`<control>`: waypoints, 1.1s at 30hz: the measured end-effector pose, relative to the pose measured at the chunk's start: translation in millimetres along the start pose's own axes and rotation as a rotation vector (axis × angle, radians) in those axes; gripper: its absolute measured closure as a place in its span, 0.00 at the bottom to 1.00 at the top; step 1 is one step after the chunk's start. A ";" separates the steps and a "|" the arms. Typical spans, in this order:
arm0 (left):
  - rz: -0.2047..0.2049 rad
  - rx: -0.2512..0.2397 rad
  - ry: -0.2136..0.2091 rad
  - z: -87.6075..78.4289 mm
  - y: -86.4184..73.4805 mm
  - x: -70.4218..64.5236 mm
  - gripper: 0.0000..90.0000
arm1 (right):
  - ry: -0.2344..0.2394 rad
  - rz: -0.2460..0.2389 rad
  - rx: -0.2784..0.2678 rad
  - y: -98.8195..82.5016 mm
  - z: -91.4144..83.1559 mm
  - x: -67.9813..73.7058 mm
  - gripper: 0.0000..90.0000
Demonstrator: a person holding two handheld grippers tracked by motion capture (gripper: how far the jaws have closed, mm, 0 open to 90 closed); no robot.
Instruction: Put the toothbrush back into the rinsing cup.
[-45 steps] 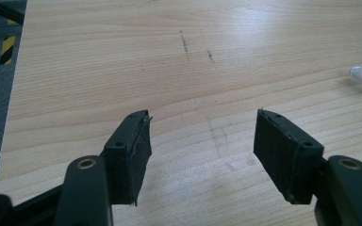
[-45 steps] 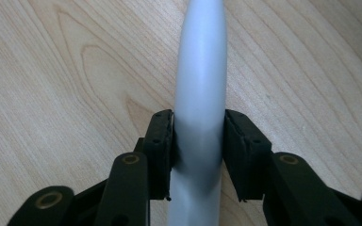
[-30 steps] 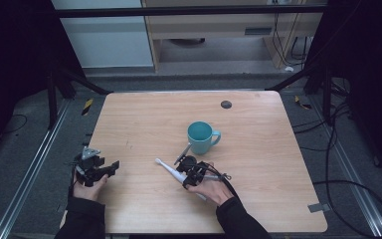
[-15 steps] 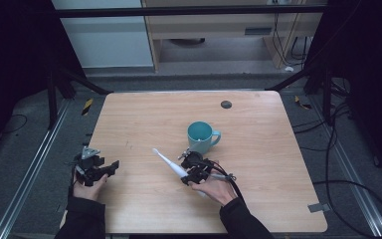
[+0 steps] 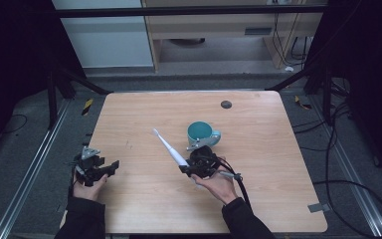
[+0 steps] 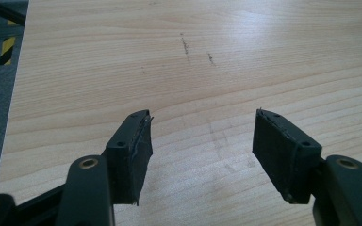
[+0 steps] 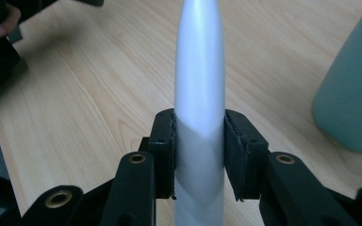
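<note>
My right gripper [image 5: 185, 168] is shut on the handle of a white toothbrush [image 5: 168, 147], whose brush head points up and to the left over the table. In the right gripper view the white toothbrush handle [image 7: 200, 94] is clamped between both jaws of my right gripper [image 7: 199, 155]. A teal mug [image 5: 201, 133] stands just beyond that hand, and the teal mug's side [image 7: 353, 89] fills the right edge of the right gripper view. My left gripper [image 5: 110, 166] rests near the table's left front edge. In its own view my left gripper [image 6: 201, 141] is open above bare wood.
The wooden table [image 5: 144, 114] carries a small dark round spot [image 5: 226, 104] near its far edge. A cable [image 5: 238, 181] trails from the right gripper along the forearm. Beyond the table's left edge lies a dark floor with a yellow-black marker [image 5: 87, 106].
The right gripper has swung the toothbrush so its head rose and moved farther up-left, and the hand shifted slightly toward the mug. The left gripper has stayed put.
</note>
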State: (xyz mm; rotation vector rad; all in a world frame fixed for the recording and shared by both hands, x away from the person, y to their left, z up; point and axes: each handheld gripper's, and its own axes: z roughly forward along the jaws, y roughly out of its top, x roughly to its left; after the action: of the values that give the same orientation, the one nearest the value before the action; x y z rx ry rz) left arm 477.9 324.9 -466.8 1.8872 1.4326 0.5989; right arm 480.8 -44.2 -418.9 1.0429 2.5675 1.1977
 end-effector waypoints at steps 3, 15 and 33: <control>0.000 0.001 -0.003 0.1 0.0 -0.3 0.41 | -0.002 0.006 -0.030 1.5 -3.2 -1.6 0.74; 0.006 0.001 -0.002 0.5 -0.1 -0.4 0.42 | -0.036 0.028 -0.177 8.0 -15.7 -10.5 0.74; 0.005 0.002 -0.005 1.1 -0.1 -0.1 0.42 | -0.110 0.086 -0.347 37.3 -20.2 -42.4 0.74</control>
State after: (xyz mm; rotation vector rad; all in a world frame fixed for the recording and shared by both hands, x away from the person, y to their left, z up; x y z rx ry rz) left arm 478.6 324.5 -467.6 1.8930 1.4259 0.5953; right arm 525.3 -67.0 -385.7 1.1096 2.1491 1.4921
